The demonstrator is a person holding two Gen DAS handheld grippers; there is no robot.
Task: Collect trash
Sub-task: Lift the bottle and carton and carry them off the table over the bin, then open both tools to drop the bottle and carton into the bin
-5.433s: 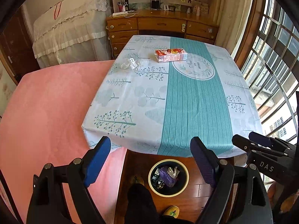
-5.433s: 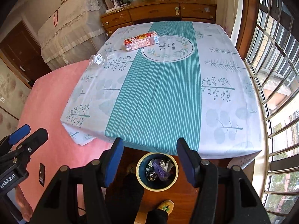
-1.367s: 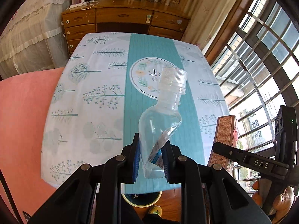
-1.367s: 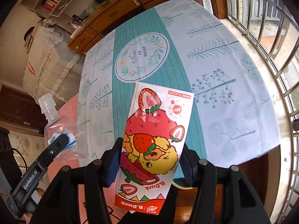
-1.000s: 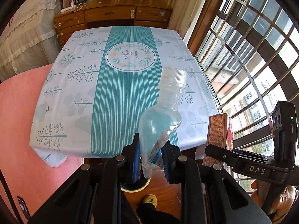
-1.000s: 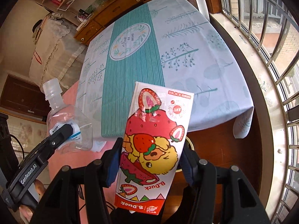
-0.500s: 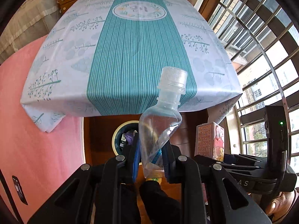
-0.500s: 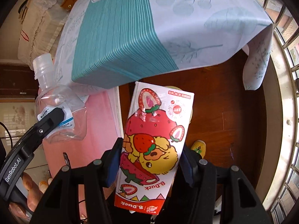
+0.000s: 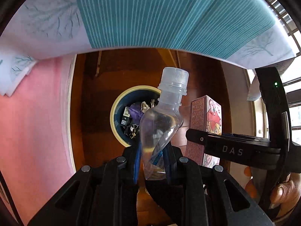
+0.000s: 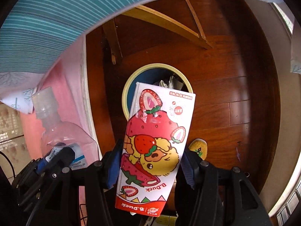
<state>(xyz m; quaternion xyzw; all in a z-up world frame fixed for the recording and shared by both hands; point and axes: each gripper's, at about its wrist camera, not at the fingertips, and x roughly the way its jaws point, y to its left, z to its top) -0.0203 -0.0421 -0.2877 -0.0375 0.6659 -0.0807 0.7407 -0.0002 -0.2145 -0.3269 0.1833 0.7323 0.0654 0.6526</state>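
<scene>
both pieces of trash now held over the bin

the left hand-held gripper (image 9: 151,162) is nearly closed, its blue pads pinching the crushed base of a clear plastic bottle (image 9: 161,124) with its white cap pointing away. the right hand-held gripper (image 10: 150,162) stands about half open, clamped across a strawberry-print carton (image 10: 156,143). a second ago both looked out over the striped surface; now the views point down past its hanging cloth edge (image 9: 169,18) at the wooden floor (image 10: 235,94). beyond the bottle and carton sits a round bin (image 9: 117,105), cream-rimmed, dark blue inside, holding crumpled wrappers, a purple bag and small dark packets.
</scene>
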